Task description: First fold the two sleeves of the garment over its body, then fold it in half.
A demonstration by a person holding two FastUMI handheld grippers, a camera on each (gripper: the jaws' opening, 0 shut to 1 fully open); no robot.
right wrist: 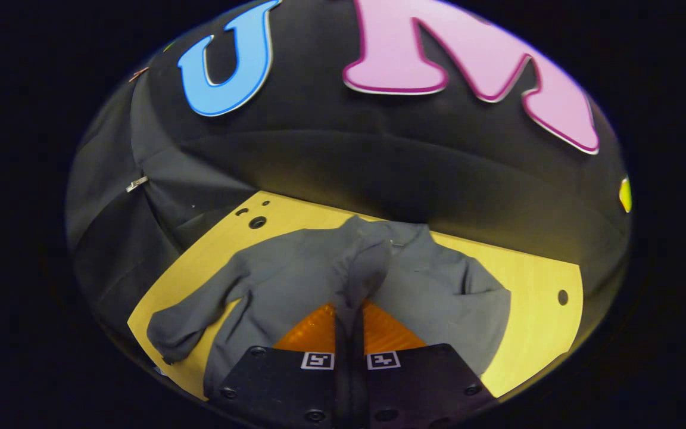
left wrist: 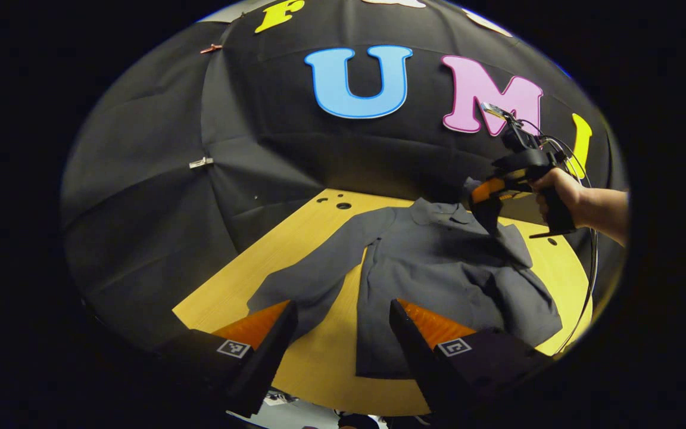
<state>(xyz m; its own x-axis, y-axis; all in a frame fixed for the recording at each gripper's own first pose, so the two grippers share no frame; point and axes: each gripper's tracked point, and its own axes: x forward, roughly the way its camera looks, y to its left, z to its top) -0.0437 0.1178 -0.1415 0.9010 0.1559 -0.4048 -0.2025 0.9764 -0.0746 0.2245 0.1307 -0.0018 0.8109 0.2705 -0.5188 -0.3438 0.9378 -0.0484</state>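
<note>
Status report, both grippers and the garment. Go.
Left gripper open, hovering above the table's near edge. Right gripper shut on right sleeve, lifting it over the garment. Left sleeve spread out flat. Nothing in the way.

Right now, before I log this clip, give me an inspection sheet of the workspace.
Surface: yellow wooden table with holes near the far corners.
Job's things: grey garment lying flat; its left sleeve spread out on the table; its right sleeve lifted over the body.
Clutter: nothing seen.
Grippers: left gripper open, above the near table edge, holding nothing; right gripper shut on the right sleeve, held by a hand.
Cables: thin wires hang from the right gripper past the table's edge.
Surroundings: black cloth wall with metal clips.
</note>
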